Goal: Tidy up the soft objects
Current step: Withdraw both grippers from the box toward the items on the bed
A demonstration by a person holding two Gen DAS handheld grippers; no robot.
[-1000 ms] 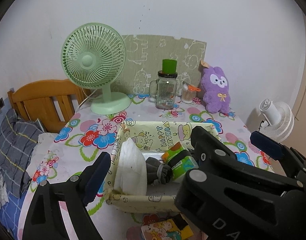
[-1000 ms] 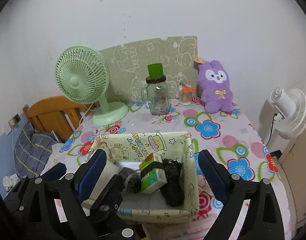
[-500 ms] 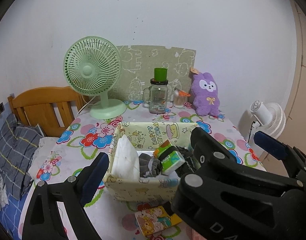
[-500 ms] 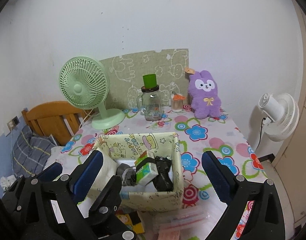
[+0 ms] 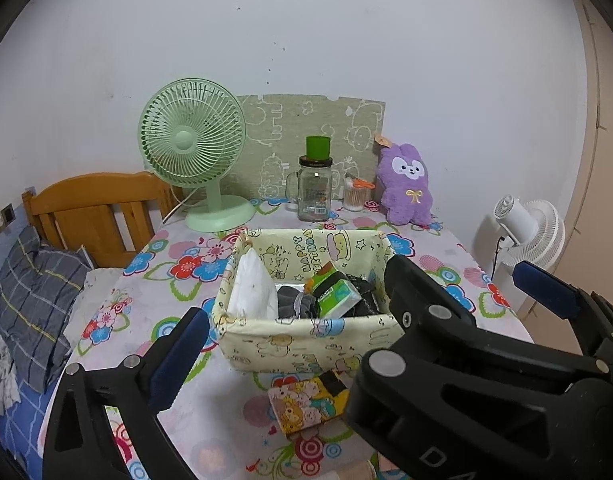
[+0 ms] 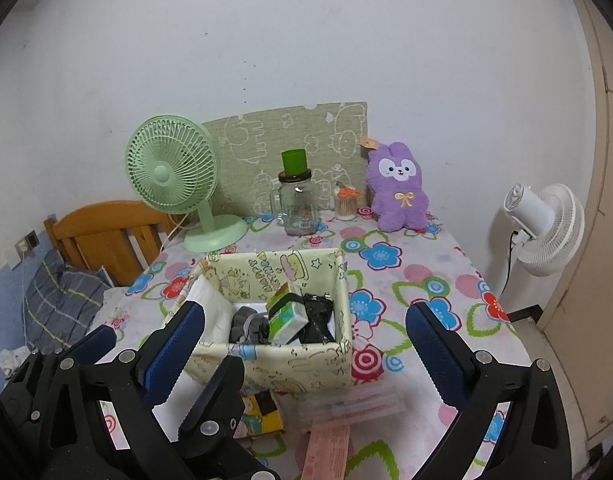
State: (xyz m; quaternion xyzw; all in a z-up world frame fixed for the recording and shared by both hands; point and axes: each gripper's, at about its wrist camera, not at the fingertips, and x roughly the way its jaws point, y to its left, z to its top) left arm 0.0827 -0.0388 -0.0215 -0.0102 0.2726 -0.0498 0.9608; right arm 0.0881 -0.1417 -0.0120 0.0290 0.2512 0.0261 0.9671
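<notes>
While both sets of tongs hang wide apart with nothing between the pads, the soft things sit packed in the yellow fabric bin (image 5: 306,344) on the floral counter (image 5: 174,264). Left tongs (image 5: 358,312): jaws have just been opening, spread about as far as they go, empty; blue pads stand either side of the bin in the left wrist view, not touching it. Right tongs (image 6: 302,344): same, jaws just been opening, fully spread, empty, bin framed between the pads without contact.

Inside the bin: white folded cloth (image 5: 252,288) upright against the left wall, grey sock bundle (image 5: 296,306) in the middle, green tissue pack (image 5: 332,292) tilted on top, black soft item (image 6: 316,318) on the right.

A cartoon-print card pack (image 5: 306,404) lies flat on the counter just in front of the bin, with a clear flat pouch (image 6: 350,402) beside it.

Back of the counter: green desk fan (image 5: 192,148), glass mug jar (image 5: 314,196) with green cup (image 5: 317,148) on its lid, cotton swab pot (image 5: 354,196), purple plush bunny (image 5: 406,184) leaning at the wall. White floor fan (image 6: 542,228) stands off the counter's right edge; wooden headboard (image 5: 94,208) and plaid pillow (image 5: 34,292) to the left.
</notes>
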